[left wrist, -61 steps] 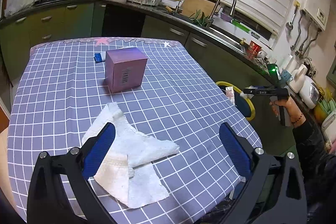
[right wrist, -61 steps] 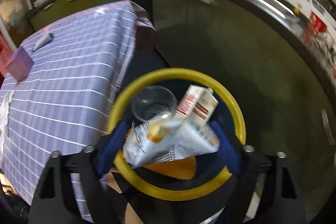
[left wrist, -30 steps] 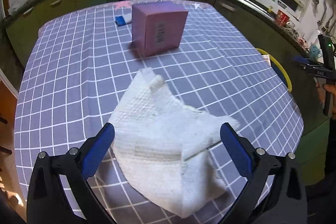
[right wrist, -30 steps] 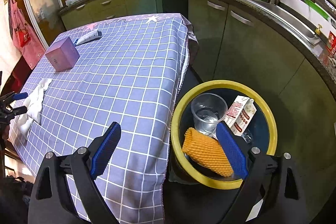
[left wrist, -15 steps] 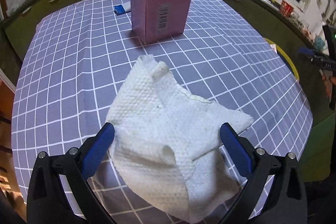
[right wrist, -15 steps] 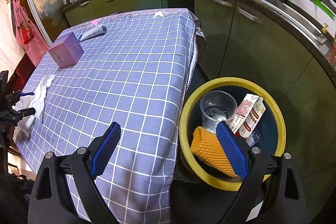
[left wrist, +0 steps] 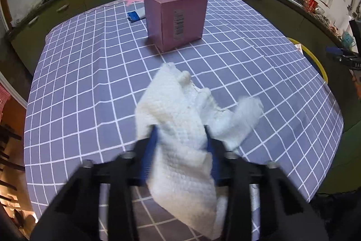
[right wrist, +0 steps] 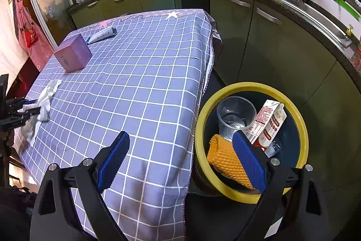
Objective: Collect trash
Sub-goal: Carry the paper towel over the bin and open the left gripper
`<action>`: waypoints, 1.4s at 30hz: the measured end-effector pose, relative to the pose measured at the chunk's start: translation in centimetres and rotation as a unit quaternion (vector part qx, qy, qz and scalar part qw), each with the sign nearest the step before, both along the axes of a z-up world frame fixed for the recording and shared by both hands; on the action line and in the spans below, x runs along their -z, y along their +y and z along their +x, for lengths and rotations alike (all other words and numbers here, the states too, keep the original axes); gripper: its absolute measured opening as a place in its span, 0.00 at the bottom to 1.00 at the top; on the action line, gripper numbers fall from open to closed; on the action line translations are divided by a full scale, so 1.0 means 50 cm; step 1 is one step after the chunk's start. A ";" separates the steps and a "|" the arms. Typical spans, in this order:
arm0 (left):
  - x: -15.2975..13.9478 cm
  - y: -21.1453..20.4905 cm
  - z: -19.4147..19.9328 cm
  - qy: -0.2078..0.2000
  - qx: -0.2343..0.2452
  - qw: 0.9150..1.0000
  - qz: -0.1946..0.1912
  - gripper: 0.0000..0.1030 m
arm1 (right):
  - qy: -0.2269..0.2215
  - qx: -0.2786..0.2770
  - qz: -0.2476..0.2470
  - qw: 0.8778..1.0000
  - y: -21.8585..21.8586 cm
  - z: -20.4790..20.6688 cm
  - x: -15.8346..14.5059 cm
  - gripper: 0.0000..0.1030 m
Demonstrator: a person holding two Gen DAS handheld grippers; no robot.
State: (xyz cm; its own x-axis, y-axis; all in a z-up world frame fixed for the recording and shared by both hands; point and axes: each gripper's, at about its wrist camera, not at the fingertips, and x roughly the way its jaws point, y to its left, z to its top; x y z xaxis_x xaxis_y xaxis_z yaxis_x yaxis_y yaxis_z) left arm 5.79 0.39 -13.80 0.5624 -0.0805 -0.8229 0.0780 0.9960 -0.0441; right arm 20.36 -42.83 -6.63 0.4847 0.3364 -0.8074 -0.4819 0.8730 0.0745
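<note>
My left gripper [left wrist: 181, 146] has its jaws pinched on the paper towel [left wrist: 187, 119], which bunches up between the blue pads and spills out ahead and to the right over the counter [left wrist: 90, 83] with its checked purple cloth. The lower part of the towel hangs down past the jaws toward me. That view is blurred around the gripper, so I cannot tell how much of the towel is off the cloth. From the right wrist view I see the same towel [right wrist: 44, 101] at the near left edge of the counter, with the left gripper [right wrist: 27, 108] clamped on it.

Beyond the towel stands a purple box [left wrist: 177, 20], upright, well apart from it, and just behind the box lies a blue and white tube [left wrist: 136, 14], partly hidden.

My right gripper [right wrist: 180, 159] hangs with its jaws wide apart and nothing between them, over the counter's corner and the bin [right wrist: 300, 128] beside it. The bin has a yellow rim and sits on the floor, just off the counter's right edge. Inside it I see a clear plastic cup [right wrist: 235, 114], a milk carton [right wrist: 268, 123] leaning beside the cup, and an orange mesh sleeve [right wrist: 225, 158] lying in front of them, partly behind my right pad.
</note>
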 end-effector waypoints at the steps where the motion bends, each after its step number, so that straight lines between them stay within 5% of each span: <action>1: -0.001 0.005 0.001 0.001 -0.003 1.000 -0.004 0.09 | 0.000 -0.001 0.001 1.000 0.001 -0.001 0.000 0.89; 7: -0.031 0.002 -0.013 -0.019 0.007 0.999 -0.027 0.05 | -0.002 -0.003 -0.001 1.000 0.000 -0.007 -0.006 0.89; 17: -0.196 -0.081 -0.019 -0.091 0.096 0.991 -0.036 0.05 | -0.025 0.013 0.010 1.000 -0.035 -0.023 -0.038 0.89; 28: -0.308 -0.324 0.096 -0.113 0.266 0.956 -0.050 0.05 | -0.050 0.083 0.009 0.995 -0.174 -0.072 -0.061 0.89; 39: -0.259 -0.666 0.277 -0.088 0.389 0.915 -0.065 0.05 | -0.038 0.162 0.025 0.986 -0.351 -0.107 -0.033 0.89; 42: -0.221 -0.747 0.320 -0.076 0.404 0.909 -0.070 0.05 | -0.032 0.177 0.030 0.983 -0.389 -0.115 -0.019 0.89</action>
State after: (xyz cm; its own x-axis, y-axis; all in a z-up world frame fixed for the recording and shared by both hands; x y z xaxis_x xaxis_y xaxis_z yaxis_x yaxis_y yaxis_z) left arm 21.76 -36.98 -2.78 0.3794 -0.6165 -0.6899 0.7974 0.5961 -0.0941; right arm 14.63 -62.26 -5.67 0.6294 0.1839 -0.7550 -0.1537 0.9819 0.1110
